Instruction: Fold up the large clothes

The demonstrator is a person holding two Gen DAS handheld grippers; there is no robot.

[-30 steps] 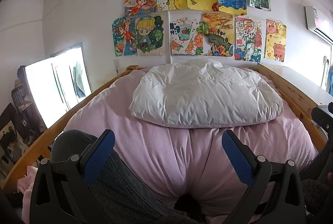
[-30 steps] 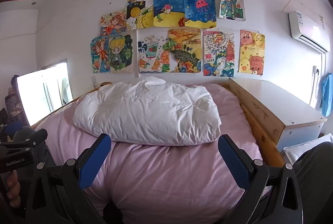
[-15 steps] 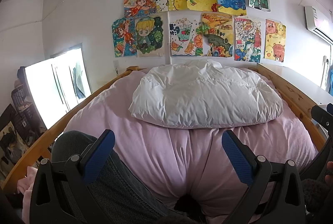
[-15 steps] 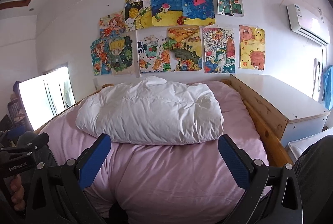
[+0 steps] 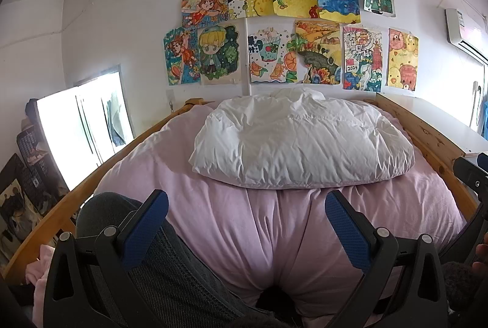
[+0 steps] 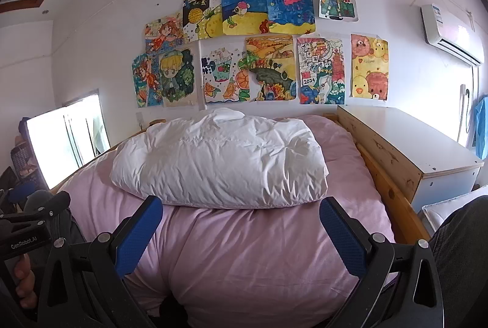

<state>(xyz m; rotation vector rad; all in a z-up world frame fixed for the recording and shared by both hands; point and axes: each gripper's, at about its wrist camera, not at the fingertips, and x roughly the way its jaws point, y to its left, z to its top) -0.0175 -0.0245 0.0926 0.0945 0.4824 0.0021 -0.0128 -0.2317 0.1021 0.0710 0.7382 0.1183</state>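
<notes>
Both tools were held low at the near end of the bed, side by side and aimed toward the wall of drawings. The left gripper had its jaws spread wide with nothing between them, and the right gripper was equally released and empty. Ahead of both, beyond the fingertips and not touching them, lay the white puffy garment, apparently a down coat already bundled into a thick rounded slab on the pink bedcover. From the left tool it sat straight ahead and slightly to the right; from the right tool it sat ahead and slightly to the left, so the bundle lay between the two lines of reach. The person's dark trouser leg lay under the left tool's left finger.

Judged from this, no grasp had begun, and how far the folding had gone could not be told. The main risk was the padding: slick, springy fill would likely puff open when pinched, so a shallow bite on the outer shell might slip or lift only one layer. A low approach could also snag the loose bedcover along with the coat. The wooden bed rail, close to the right of the right tool, could block a wide sweep.
</notes>
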